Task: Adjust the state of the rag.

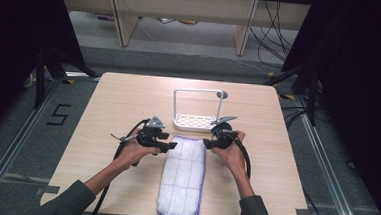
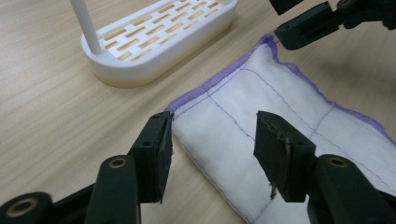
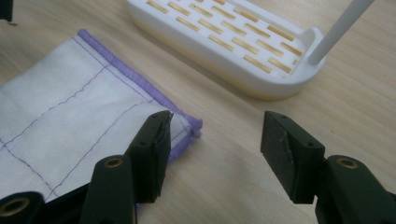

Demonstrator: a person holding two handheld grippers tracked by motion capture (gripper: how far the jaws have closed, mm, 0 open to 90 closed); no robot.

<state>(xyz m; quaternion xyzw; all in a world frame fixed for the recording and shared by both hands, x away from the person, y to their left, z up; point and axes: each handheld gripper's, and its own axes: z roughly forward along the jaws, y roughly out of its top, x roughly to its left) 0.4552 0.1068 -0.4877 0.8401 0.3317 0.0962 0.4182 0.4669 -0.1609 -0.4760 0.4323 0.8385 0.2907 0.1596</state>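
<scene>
Left gripper (image 1: 168,146): it is hovering at the far left corner of the white quilted cloth with the purple stitched edge (image 1: 183,177), jaws spread wide and holding nothing; in the left gripper view (image 2: 212,140) that corner is lying between the two jaws.
Cloth: it is lying flat on the pale wooden table (image 1: 123,103), folded into a long strip whose long axis is running from the person's edge away toward the white slotted plastic rack with the wire handle (image 1: 196,121); its far short edge is resting just beside the rack, apart from it.
Right gripper (image 1: 207,143): it is hanging at the far right corner, jaws equally wide and empty; in the right gripper view (image 3: 215,140) the corner is sitting under its left jaw, bare wood under the other.
Nearer hand: both are looking equally near, one at each far corner.
</scene>
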